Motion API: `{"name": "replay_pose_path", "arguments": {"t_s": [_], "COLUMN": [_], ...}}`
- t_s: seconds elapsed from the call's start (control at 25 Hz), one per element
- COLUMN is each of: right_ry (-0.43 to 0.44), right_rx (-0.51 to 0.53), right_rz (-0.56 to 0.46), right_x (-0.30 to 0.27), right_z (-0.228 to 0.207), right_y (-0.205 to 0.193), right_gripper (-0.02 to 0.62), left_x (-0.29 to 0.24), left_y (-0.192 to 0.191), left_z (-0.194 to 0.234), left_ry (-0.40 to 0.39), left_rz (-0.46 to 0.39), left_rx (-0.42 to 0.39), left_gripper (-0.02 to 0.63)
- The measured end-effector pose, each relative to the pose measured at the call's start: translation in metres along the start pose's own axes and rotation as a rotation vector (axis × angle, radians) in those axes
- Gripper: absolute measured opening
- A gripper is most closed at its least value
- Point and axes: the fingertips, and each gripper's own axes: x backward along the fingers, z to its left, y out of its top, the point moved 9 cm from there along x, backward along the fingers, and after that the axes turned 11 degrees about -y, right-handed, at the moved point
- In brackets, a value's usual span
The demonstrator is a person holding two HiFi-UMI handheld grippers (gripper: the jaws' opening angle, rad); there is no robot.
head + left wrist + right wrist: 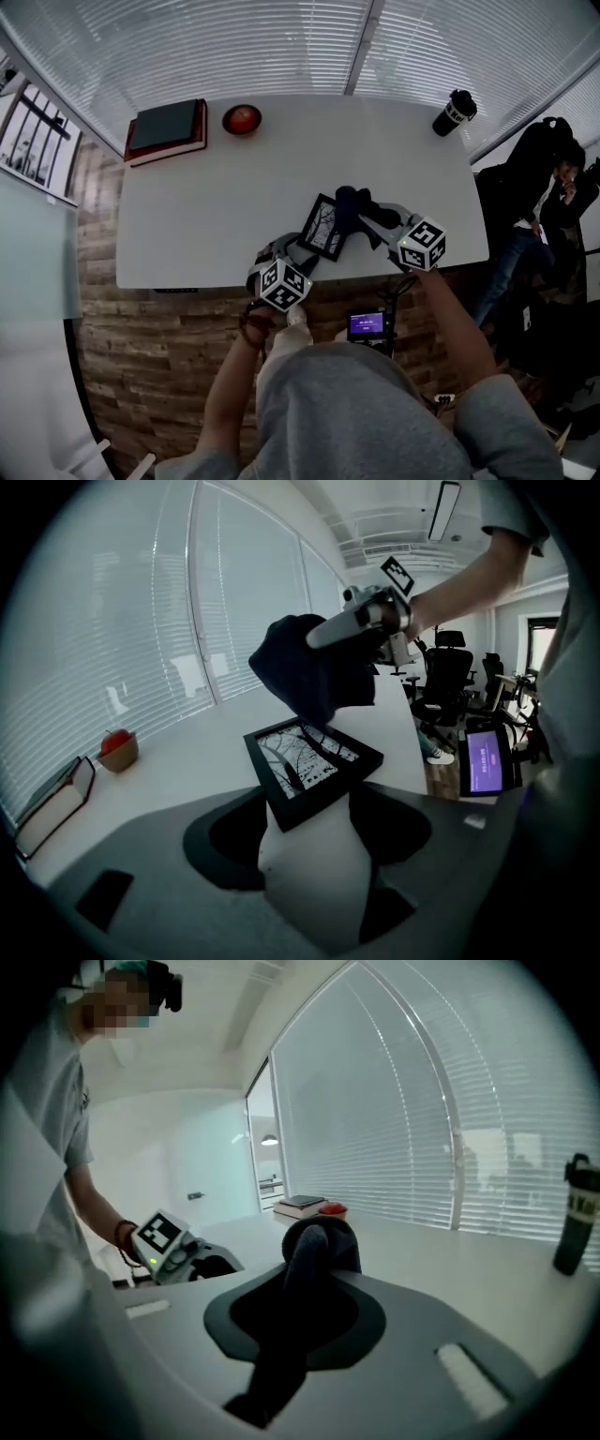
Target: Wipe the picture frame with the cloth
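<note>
- The left tongs [305, 829] are clamped on the near corner of the picture frame [309, 766], and that looks like their only hold on it. Pressure from a wipe on the far end would probably lever the frame about that corner, so it could twist or slide out.
- The right tongs [305, 1269] are closed on the dark cloth [319, 1241], which bulges out past the tips in a bunch, with a tail trailing back between the jaws. If the bunch flattens or shifts under a push, the hard tips could meet the glass and scratch it.
- The cloth hangs at the frame's far corner; whether it touches the glass, I cannot tell. A loose fold could catch on the raised black rim and drag the frame sideways against the left grip.
- The frame is held tilted, glass up, above the front part of the table [206, 206], close to its near edge. A dropped frame might miss the table and fall past the edge to the floor, which would likely break the glass.
- A small screen device [367, 325] sits just below that edge, between the person's arms, so a falling frame could also hit it.
- The books [167, 129], the bowl [242, 119] and the dark flask [454, 112] stand well apart at the far side, and I judge them out of harm's way.
</note>
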Motion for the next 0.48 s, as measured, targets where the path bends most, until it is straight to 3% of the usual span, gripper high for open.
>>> {"name": "replay_pose_path", "arguments": {"t_s": [0.2, 0.48], "right_ry": [-0.201, -0.298], "right_rx": [0.241, 0.336], "right_rz": [0.102, 0.229], "right_x": [-0.024, -0.06], "right_z": [-0.038, -0.046], "right_y": [0.008, -0.006], "right_gripper": [0.049, 0.049], "left_x": [0.0, 0.0], "left_y": [0.0, 0.002], "left_z": [0.001, 0.001], "left_ry": [0.002, 0.001], "left_rz": [-0.003, -0.001], "left_rx": [-0.003, 0.0], "left_gripper": [0.288, 0.288]}}
